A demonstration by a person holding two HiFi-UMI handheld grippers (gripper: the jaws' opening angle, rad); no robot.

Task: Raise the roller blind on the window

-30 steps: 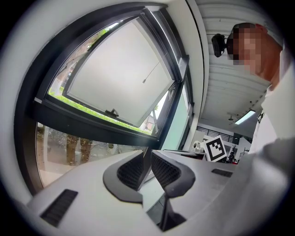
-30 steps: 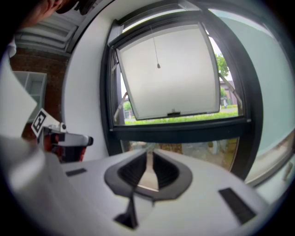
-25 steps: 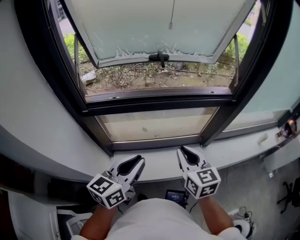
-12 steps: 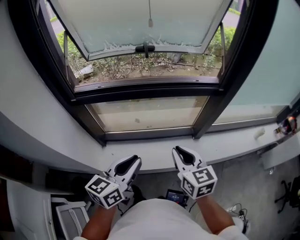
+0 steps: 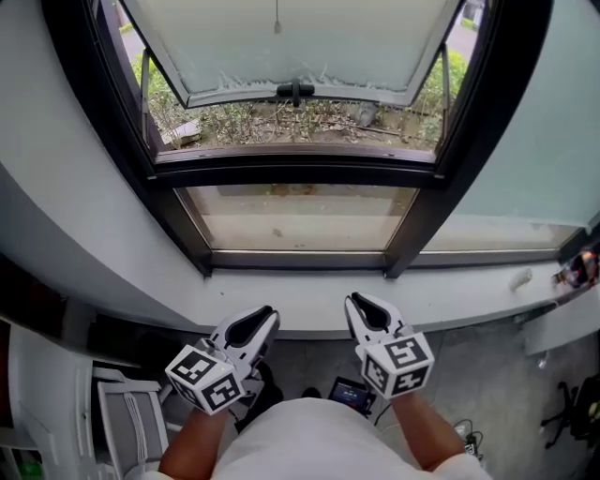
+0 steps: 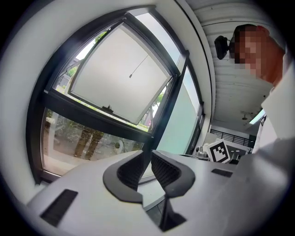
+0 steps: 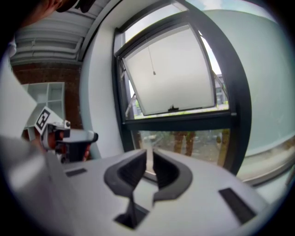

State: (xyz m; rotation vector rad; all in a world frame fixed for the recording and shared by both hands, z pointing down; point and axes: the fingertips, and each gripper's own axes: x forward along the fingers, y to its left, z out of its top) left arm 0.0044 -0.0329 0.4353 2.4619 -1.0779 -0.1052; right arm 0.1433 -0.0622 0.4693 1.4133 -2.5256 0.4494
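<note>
2 tongs are held low in front of 1 window (image 5: 300, 172): left tongs (image 5: 266, 315) and right tongs (image 5: 357, 302), each slightly parted, gripping nothing. 1 blind pull cord (image 5: 277, 26) hangs at the window's top centre, well apart from both.

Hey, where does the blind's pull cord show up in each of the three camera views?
Head view: the pull cord hangs at the top edge, slightly left of centre.
Left gripper view: the pull cord slants across the pale pane, upper middle.
Right gripper view: the pull cord hangs over the pale pane, just above centre.
Shared landmark: the black window handle on the pane's lower edge, below the cord in every view.
</note>
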